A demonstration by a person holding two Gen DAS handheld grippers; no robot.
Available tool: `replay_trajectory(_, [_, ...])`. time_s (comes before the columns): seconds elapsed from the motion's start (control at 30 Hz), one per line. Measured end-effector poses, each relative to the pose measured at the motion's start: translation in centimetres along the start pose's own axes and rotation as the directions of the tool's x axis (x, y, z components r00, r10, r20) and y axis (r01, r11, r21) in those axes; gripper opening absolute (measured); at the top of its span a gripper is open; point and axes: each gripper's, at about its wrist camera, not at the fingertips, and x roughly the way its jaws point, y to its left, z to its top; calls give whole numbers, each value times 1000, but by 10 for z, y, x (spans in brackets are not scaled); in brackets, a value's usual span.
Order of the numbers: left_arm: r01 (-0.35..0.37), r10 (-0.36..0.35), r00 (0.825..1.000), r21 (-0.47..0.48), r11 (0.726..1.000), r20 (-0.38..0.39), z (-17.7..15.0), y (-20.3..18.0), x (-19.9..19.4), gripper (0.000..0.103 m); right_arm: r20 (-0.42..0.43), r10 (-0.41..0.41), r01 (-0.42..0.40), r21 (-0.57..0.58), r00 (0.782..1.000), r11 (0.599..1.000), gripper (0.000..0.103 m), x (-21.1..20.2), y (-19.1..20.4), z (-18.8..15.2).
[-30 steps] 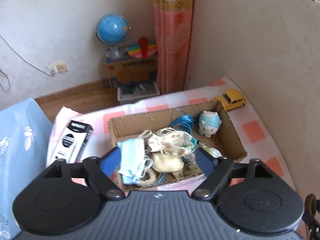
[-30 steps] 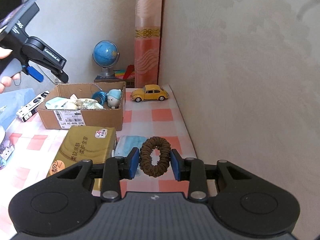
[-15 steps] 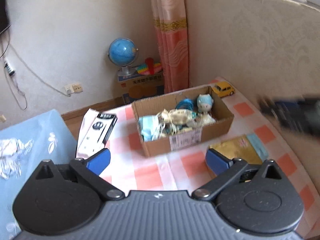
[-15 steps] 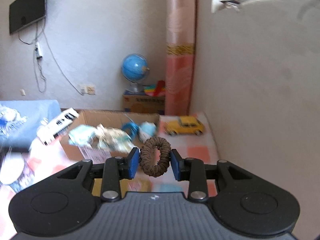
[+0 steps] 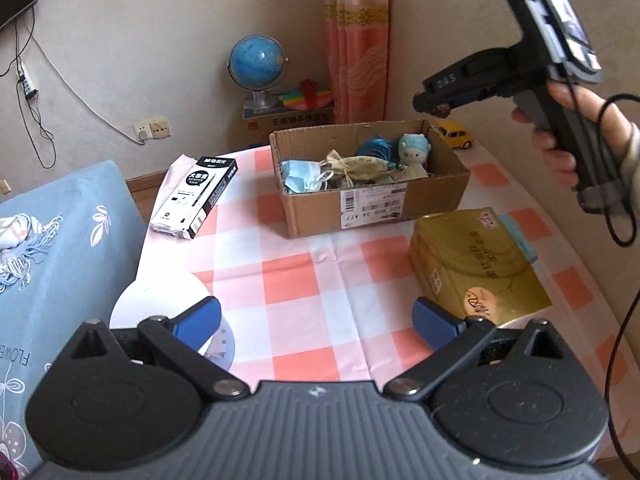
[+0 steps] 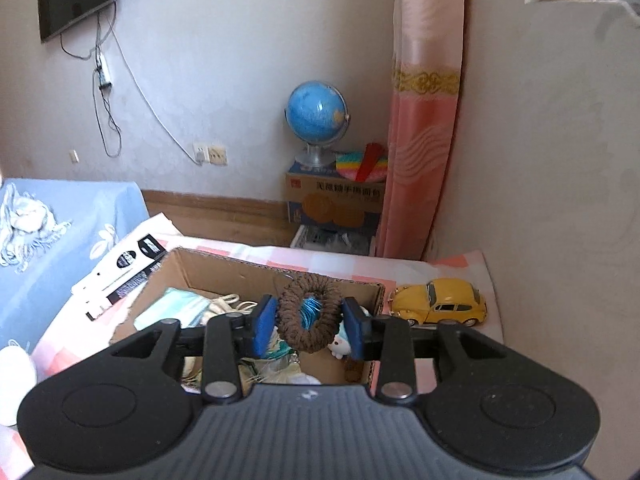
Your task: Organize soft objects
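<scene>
R gripper (image 6: 308, 322) over open cardboard box (image 6: 200, 276), jaws just been opening, brown knitted scrunchie (image 6: 309, 317) btwn pads, L gripper (image 5: 316, 318) wide open, empty

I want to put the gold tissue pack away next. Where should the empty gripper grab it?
Grab the gold tissue pack across its two long sides, coming from above. It lies flat on the checked cloth, beside the cardboard box; that is its narrower span, and the left gripper jaws stand wide open.
</scene>
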Motion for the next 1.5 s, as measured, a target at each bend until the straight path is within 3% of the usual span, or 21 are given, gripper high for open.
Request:
replay_trajectory(0.07, [-1,1,1000,-4,1000,1,0,1,2,101,-19,-1,1,-5,1000,1000,74,10,1,0])
replay_trajectory(0.13, [1,-1,1000,1,1000,-3,0,1,3,101,-20,-16,16,-14,1000,1000,88,12,2,-3])
replay_trajectory(0.37, [15,-15,1000,4,1000,-7,-2,-4,4,101,-17,-62,63,12,998,998,102,-9,-4,-19])
replay_trajectory(0.83, [42,-43,999,41,998,5,-2,-27,-6,101,-78,-169,178,136,983,975,103,-61,-31,-75])
replay_trajectory(0.93, [47,-47,999,51,998,1,-2,-32,-7,101,-97,-164,177,157,982,971,98,-69,-34,-86])
replay_trajectory(1.03, [57,-57,998,61,996,-4,-2,-37,-9,101,-133,-163,185,179,978,966,80,-74,-36,-96])
replay_trajectory(1.27, [84,-83,996,74,994,-8,-2,-46,-11,101,-201,-90,147,293,976,945,50,-71,-55,-117])
replay_trajectory(1.5, [86,-85,996,83,993,-16,-3,-51,-9,101,-253,-59,141,318,966,937,38,-55,-58,-132])
